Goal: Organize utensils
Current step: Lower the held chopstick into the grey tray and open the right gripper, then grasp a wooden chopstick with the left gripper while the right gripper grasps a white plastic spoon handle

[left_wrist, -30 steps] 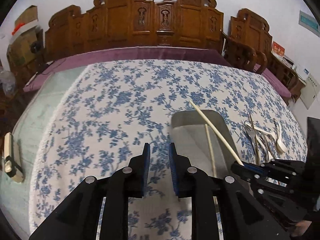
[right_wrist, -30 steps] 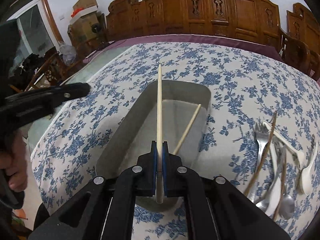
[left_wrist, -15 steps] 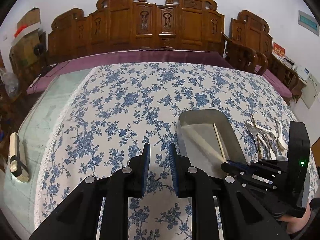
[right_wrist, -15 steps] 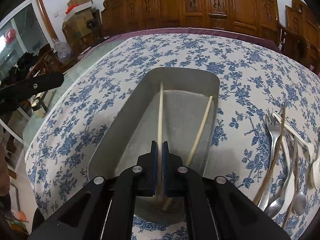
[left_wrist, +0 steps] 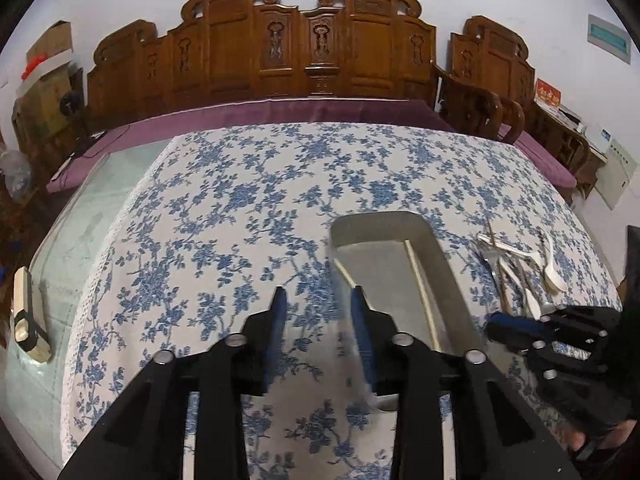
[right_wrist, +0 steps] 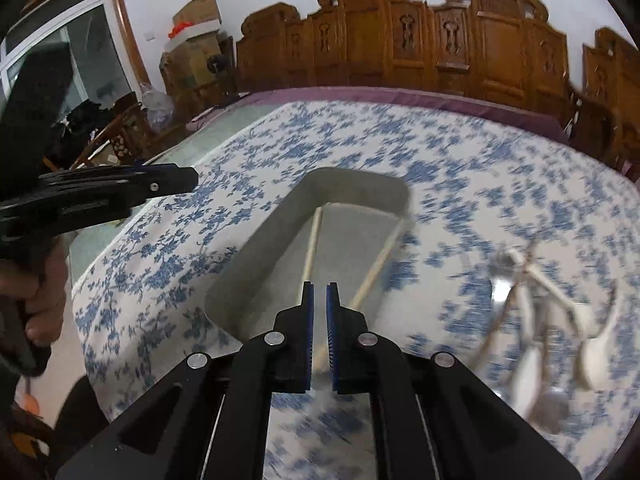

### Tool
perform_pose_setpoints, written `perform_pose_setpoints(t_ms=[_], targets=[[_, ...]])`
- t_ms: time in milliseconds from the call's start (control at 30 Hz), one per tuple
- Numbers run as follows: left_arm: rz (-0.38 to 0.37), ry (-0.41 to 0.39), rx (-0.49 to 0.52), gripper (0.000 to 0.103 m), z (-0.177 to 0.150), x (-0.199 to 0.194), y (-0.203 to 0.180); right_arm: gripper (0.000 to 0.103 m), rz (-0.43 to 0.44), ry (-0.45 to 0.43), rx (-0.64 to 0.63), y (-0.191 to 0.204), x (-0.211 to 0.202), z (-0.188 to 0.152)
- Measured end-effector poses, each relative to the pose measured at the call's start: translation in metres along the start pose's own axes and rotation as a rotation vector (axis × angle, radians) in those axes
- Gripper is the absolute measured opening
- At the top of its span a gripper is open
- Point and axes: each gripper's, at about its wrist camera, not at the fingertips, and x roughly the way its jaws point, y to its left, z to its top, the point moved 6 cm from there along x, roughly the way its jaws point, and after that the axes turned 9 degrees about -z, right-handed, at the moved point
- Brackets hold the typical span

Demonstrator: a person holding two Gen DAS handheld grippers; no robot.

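A grey metal tray (right_wrist: 256, 256) (left_wrist: 448, 264) sits on the blue-flowered tablecloth. Two pale chopsticks lie inside it, one on the left (right_wrist: 312, 244) and one on the right (right_wrist: 376, 268). A pile of forks, spoons and chopsticks (right_wrist: 540, 308) (left_wrist: 516, 264) lies on the cloth to the tray's right. My right gripper (right_wrist: 319, 292) hovers over the tray's near end, jaws slightly apart and empty. My left gripper (left_wrist: 316, 300) is open and empty, just left of the tray.
Carved wooden chairs (left_wrist: 304, 52) line the far side of the table. A small beige device (left_wrist: 26, 316) lies on the bare glass at the table's left edge. Cardboard boxes (right_wrist: 192, 40) are stacked at the back left.
My right gripper lowered the chopstick into the tray and let go of it; the jaws have parted and it is pulling back. My left gripper has opened wider.
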Motion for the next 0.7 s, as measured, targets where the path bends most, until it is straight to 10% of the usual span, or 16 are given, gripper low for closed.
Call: perform_pose_setpoints(t_ms=[700], targets=[[-0.147, 0.056, 0.091, 0.054, -0.019, 0.038, -0.125, 0.032, -0.22, -0.041, 0.098, -0.163, -0.053, -0.043]])
